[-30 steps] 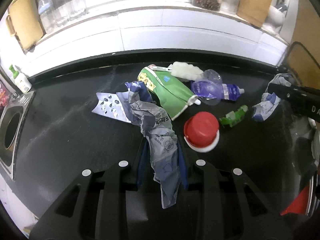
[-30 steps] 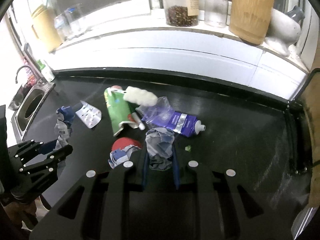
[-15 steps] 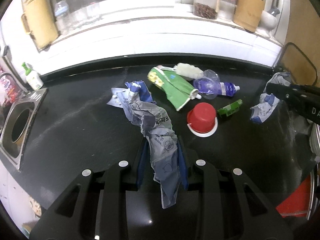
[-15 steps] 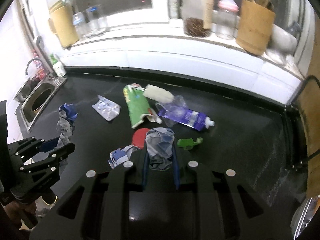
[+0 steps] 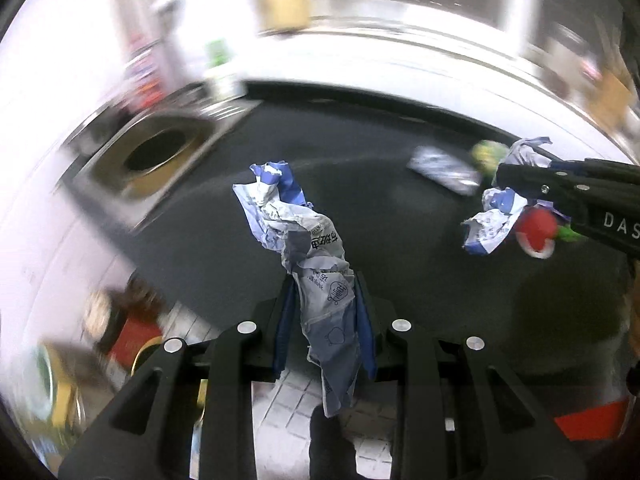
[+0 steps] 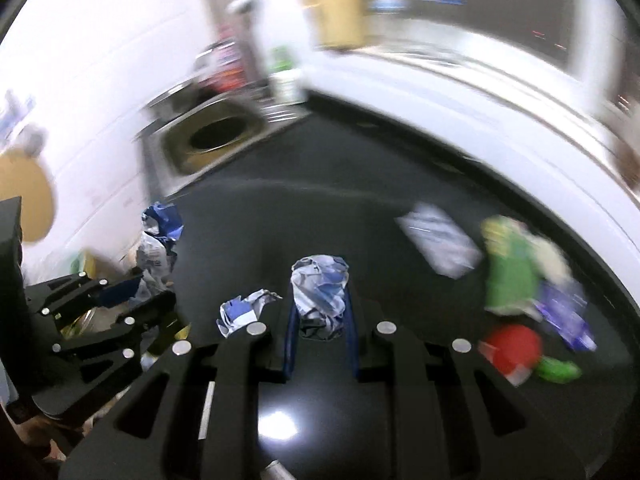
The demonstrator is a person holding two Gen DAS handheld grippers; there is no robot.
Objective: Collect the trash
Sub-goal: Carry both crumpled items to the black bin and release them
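Judging by what lay on the black tabletop, the collecting was only partly done. Two crumpled wrappers were off the surface and in the grippers, while several pieces waited at the right side: a green pouch, a purple packet, a red cap, a small green scrap and a flat foil pack. All of these were blurred, so I could not make out finer detail. No bin showed clearly in either view, and where the trash was meant to go I could not tell.

The left tool was closed down narrow on a long twisted wrapper, white and blue with printed marks. It stood up between the blue pads and hung below them too, out over the tabletop's near edge, where tiled floor showed underneath.

The right tool was pinched just as narrowly on a crumpled ball of wrapper, with a loose tail of blue-and-white paper sticking out at its left side. Whether that tail belonged to the same piece I could not say.

A steel sink sat at the far left of the tabletop. By my reckoning, both loads had yet to be dropped off before the remaining five pieces could be fetched.
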